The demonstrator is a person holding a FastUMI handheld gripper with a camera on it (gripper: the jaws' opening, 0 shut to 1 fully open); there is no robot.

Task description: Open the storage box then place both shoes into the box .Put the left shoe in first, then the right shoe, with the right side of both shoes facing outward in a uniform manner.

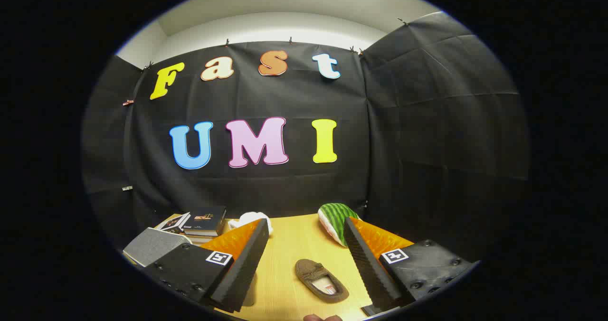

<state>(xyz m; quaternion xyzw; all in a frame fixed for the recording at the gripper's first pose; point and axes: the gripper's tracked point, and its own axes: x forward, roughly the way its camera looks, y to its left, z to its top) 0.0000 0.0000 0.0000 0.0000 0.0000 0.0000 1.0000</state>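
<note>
A brown slipper-style shoe (321, 280) lies flat on the wooden table (294, 245), between my two fingers and a little ahead of their bases, its opening facing up. The rounded brown edge of a second shoe (323, 317) peeks in just nearer to me than the first shoe. My gripper (306, 226) is open, its fingers spread wide above the table with nothing held between them. A grey fabric box (153, 246) stands at the left, beside and partly behind my left finger (247, 264).
A stack of books (199, 222) lies at the back left of the table, with a white bundle (254, 219) next to it. A watermelon-patterned object (335, 221) sits at the back, just beyond my right finger (368, 261). Black cloth walls close the booth behind and at the right.
</note>
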